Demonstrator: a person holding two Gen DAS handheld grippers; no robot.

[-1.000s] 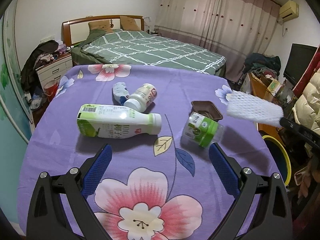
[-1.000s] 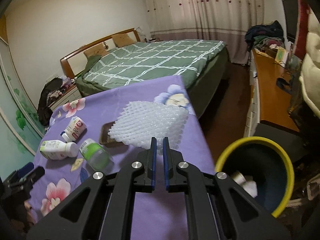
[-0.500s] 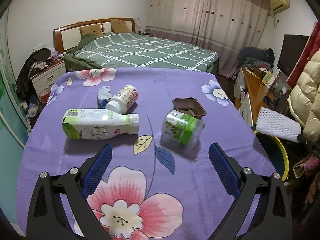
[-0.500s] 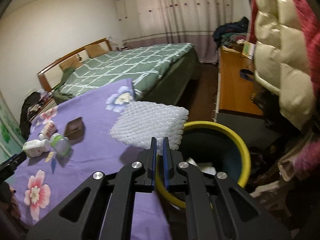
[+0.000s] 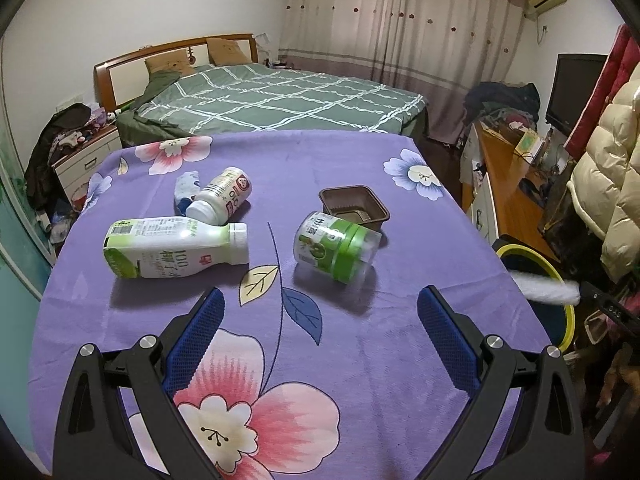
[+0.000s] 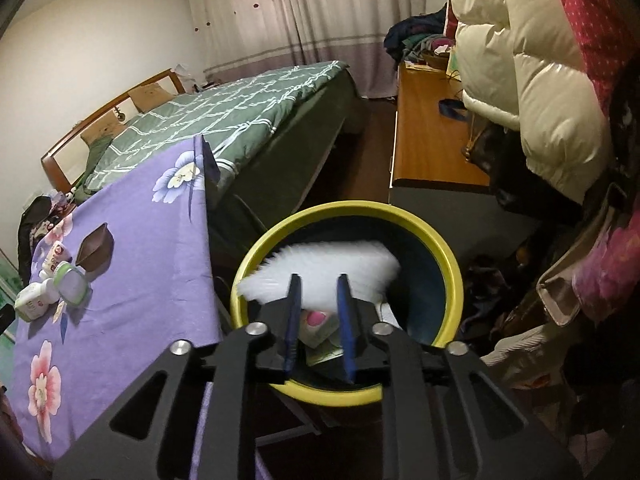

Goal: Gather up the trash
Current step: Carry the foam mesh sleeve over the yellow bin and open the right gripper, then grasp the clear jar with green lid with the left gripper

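While blurred, foam net (image 6: 320, 268) over bin (image 6: 440, 240)

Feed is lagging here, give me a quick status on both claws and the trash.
Right claw just opened over yellow-rimmed bin, white foam net blurred, dropping in. Left claw open, empty, above table. Green-lidded jar nearest; nothing blocking.

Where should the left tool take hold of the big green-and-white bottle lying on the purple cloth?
Grip the big green-and-white bottle across its wide middle, coming from above with one pad on each long side. It lies on its side, cap to the right; the body gives flat, broad faces, whereas the narrow neck would probably let it swing.
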